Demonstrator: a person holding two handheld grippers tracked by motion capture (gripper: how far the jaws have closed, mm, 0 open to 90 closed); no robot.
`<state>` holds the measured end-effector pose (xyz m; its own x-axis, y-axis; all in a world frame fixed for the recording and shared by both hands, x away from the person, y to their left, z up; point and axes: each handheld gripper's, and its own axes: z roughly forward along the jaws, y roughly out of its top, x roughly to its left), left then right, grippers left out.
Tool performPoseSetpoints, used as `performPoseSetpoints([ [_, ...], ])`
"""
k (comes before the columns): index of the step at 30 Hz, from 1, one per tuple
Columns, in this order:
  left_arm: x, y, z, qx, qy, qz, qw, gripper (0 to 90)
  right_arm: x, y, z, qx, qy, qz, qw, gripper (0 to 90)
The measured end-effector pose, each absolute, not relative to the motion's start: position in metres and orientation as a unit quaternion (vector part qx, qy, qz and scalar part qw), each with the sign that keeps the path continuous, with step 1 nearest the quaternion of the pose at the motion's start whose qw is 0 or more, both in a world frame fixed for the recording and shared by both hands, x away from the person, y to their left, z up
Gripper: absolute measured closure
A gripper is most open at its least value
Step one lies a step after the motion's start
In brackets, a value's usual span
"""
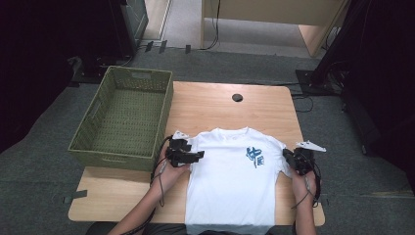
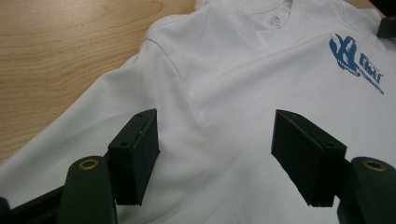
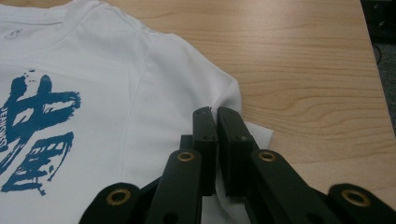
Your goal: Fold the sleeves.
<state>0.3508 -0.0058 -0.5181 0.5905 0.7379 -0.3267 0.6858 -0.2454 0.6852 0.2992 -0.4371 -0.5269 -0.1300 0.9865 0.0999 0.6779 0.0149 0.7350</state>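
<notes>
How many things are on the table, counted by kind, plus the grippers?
Shirt: 1
Basket: 1
Black disc: 1
Grippers: 2, the left gripper open over the shirt, the right gripper shut on its sleeve
Total: 5

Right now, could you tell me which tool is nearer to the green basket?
Left. The left tool sits beside the green basket's near right corner, open over the white T-shirt's sleeve. The right tool is across the shirt, shut on its other sleeve.
</notes>
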Motion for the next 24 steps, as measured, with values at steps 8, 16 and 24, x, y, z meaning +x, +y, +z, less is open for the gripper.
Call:
performPoseSetpoints([
  [8, 0.352, -0.005, -0.519, 0.790, 0.451, 0.032, 0.414, 32.3, 0.296, -0.432, -0.523, 0.612, 0.680, 0.334, 0.227, 87.1],
  [16, 0.351, -0.005, -0.519, 0.791, 0.450, 0.032, 0.413, 32.3, 0.293, -0.422, -0.517, 0.598, 0.691, 0.333, 0.231, 87.2],
  [24, 0.351, -0.006, -0.518, 0.791, 0.448, 0.019, 0.415, 32.3, 0.291, -0.411, -0.513, 0.589, 0.700, 0.329, 0.232, 87.1],
])
